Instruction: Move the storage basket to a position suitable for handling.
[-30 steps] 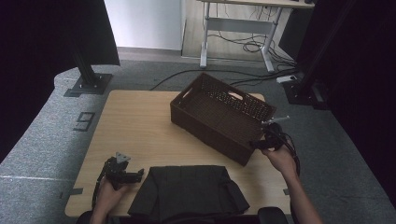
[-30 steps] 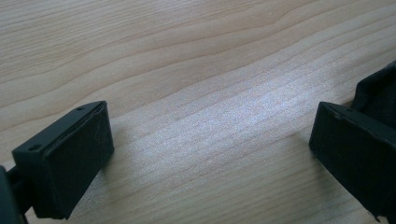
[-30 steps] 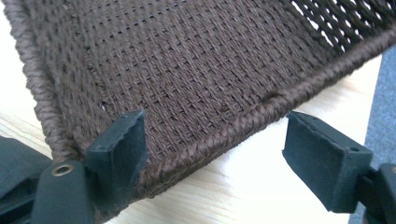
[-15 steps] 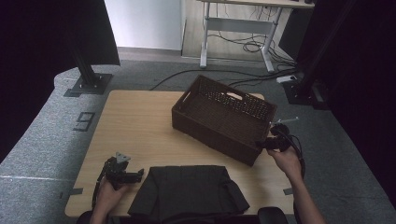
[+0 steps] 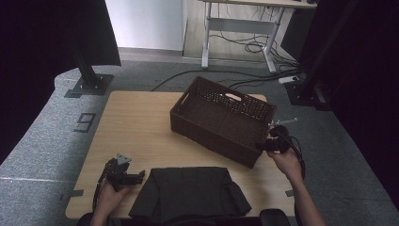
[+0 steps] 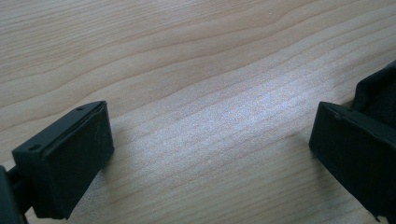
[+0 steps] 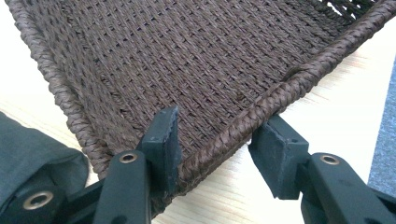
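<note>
Table (image 5: 136, 122) space is free to the left of the basket (image 5: 221, 117), so any pull or turn should stay low and slow, sliding it rather than lifting by one corner, which I judge could tip it. The cloth (image 5: 188, 193) lies folded at the near edge, and the basket should end up clear of it. The right gripper (image 7: 219, 126) has just been closing and now pinches the basket's near right corner, one jaw inside the woven wall, the other outside under the rim. The left gripper (image 6: 210, 135) rests wide open on the table, just left of the cloth.
</note>
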Action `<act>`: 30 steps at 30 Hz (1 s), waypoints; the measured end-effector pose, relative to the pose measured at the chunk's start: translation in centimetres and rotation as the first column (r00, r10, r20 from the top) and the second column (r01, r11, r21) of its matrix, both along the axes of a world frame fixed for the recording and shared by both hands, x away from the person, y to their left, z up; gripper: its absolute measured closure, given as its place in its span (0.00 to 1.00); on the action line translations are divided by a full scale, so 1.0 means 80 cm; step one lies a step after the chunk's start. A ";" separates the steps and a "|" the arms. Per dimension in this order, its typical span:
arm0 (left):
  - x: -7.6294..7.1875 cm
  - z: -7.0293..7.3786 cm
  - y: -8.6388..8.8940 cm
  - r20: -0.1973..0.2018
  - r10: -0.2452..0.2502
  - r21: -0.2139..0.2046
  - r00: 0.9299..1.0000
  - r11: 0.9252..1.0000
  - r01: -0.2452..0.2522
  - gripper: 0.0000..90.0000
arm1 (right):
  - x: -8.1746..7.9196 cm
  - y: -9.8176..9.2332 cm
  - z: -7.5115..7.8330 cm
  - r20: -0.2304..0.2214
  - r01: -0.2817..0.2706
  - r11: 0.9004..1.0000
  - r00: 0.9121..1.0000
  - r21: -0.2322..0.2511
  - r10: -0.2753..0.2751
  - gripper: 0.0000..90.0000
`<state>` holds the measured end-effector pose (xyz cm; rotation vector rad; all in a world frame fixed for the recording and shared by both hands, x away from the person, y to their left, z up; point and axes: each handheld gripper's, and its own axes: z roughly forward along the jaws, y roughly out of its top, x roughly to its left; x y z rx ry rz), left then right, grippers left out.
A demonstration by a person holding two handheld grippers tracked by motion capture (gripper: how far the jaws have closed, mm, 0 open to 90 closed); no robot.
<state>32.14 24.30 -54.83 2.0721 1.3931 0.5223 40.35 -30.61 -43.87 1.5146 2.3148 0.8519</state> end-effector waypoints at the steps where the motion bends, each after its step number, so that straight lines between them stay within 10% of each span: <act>1: 0.000 0.000 0.000 0.000 0.000 0.000 1.000 1.000 0.000 0.00 | 0.000 0.002 0.000 0.000 -0.006 1.000 1.000 0.000 0.006 0.57; 30: 0.001 0.000 0.022 0.001 0.022 -0.002 1.000 1.000 -0.022 0.00 | -0.005 0.084 0.001 0.003 -0.221 0.975 0.975 -0.026 0.222 0.58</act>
